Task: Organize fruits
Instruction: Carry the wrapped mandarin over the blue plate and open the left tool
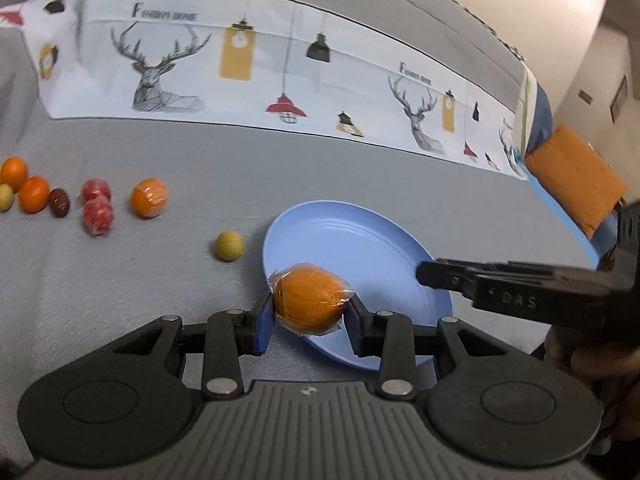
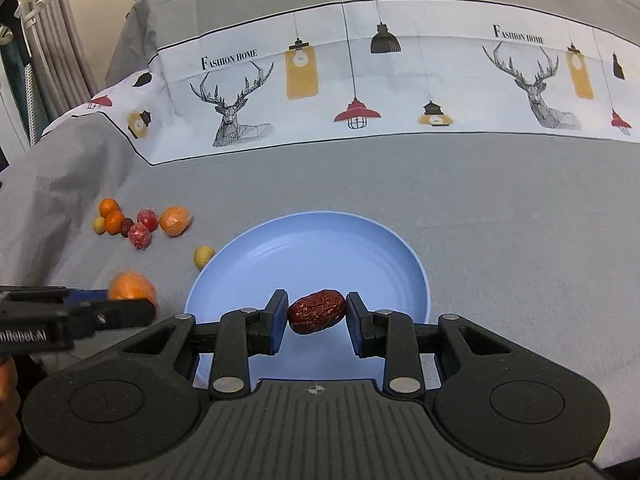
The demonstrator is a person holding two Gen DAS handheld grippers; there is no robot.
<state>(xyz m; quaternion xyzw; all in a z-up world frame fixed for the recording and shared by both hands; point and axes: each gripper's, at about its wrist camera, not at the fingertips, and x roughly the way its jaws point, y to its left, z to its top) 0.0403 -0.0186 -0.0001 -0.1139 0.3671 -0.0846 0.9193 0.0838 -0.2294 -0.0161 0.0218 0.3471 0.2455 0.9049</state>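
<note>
Both grippers were loaded over the blue plate (image 2: 400, 248), which sat on the grey cloth (image 2: 480, 200). The right gripper (image 2: 317, 312) was clamped on a wrinkled red date (image 2: 317, 311), long axis lying across the jaws, held above the plate's near half, so it appeared the nearer to a drop. The left gripper (image 1: 310, 304) was clamped on a film-wrapped orange (image 1: 309, 300), long axis also across the jaws, over the plate's near left rim. Both pointed forward and down. The remaining fruits (image 2: 140, 224) lay clustered well left of the plate; one yellow-green ball (image 2: 203, 256) lay just beside its rim.
</note>
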